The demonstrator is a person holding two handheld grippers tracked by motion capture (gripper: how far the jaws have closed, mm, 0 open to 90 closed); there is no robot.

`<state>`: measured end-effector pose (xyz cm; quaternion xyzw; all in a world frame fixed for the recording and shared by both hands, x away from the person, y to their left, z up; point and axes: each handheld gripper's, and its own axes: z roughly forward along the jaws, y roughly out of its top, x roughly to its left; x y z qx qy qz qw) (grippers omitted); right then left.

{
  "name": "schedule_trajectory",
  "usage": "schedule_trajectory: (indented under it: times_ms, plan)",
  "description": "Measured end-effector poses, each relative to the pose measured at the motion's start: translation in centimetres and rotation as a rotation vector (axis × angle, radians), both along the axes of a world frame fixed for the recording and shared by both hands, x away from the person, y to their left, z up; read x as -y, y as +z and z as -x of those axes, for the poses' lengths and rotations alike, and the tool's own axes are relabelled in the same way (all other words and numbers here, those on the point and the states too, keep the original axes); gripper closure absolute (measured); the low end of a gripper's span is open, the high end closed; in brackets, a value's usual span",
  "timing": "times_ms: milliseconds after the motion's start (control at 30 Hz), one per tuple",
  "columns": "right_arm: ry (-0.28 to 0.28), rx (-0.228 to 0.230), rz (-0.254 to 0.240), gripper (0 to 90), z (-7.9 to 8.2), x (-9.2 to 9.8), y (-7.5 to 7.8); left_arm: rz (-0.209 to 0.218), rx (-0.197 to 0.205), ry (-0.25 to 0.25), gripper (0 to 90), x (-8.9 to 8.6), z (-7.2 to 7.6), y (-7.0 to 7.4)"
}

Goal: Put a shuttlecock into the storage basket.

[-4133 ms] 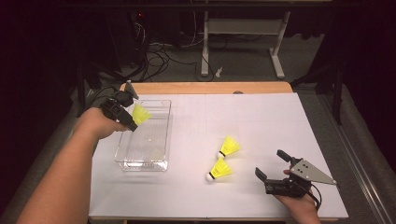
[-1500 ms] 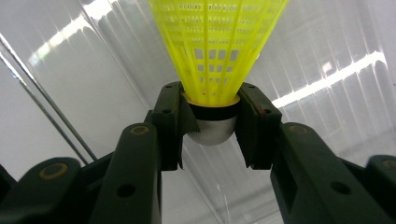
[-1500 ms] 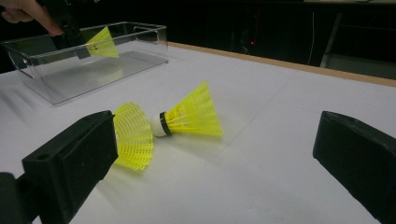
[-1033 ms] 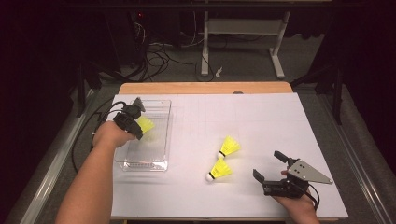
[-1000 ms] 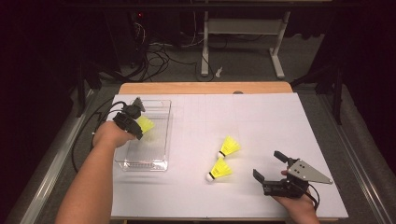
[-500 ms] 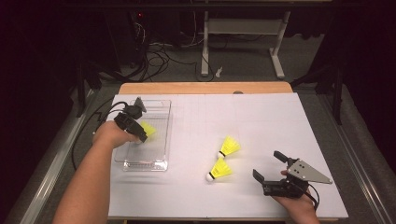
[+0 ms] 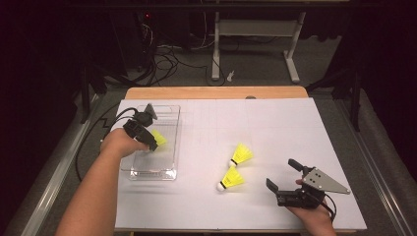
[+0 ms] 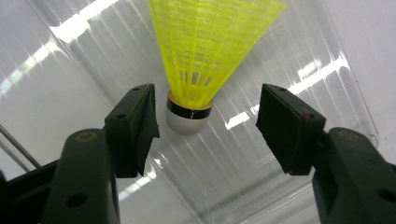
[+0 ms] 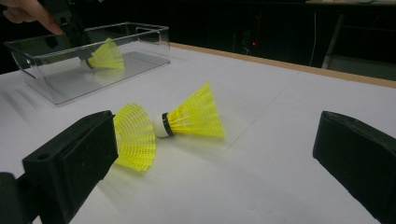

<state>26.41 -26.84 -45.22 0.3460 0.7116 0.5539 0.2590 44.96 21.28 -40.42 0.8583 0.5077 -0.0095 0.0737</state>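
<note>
Shuttlecock [image 8: 205, 56] — white cork between parted jaws

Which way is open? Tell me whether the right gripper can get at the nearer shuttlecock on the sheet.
Probably yes. The right gripper stands open beside the nearer shuttlecock, with only bare white sheet between them; the other shuttlecock lies behind it.

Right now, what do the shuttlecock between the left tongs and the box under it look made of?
Shuttlecock: yellow plastic skirt, judging by its moulded mesh ribs; smooth white cap, probably plastic or foam, with a dark band. Box: clear, glossy hard plastic; the table shows through it and light streaks glare on its floor.
</note>
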Motion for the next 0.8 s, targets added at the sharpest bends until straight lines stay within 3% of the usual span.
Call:
schedule_trajectory:
  times_ms: [33,67,367,500,600,800]
  plan:
    - [0.001,0.0,0.0,0.6,0.0,0.0,0.0,0.001,0.0,-0.002,38.5,0.0,0.0,0.0]
    - [0.001,0.001,0.0,0.6,0.0,0.0,0.0,-0.017,-0.029,-0.048,38.4,-0.2,-0.1,0.4]
    - [0.005,0.003,0.002,0.6,0.0,-0.1,0.0,-0.021,-0.05,-0.063,33.4,0.4,0.6,1.0]
    - [0.004,0.006,0.002,0.6,0.1,-0.1,0.1,0.008,-0.056,-0.076,31.9,0.6,1.1,1.5]
    - [0.004,0.007,0.002,0.6,0.1,-0.1,0.1,0.008,-0.059,-0.102,30.7,0.7,1.6,1.7]
    - [0.002,0.01,0.005,0.6,0.1,-0.2,0.2,0.012,-0.076,-0.105,27.6,1.0,2.3,2.3]
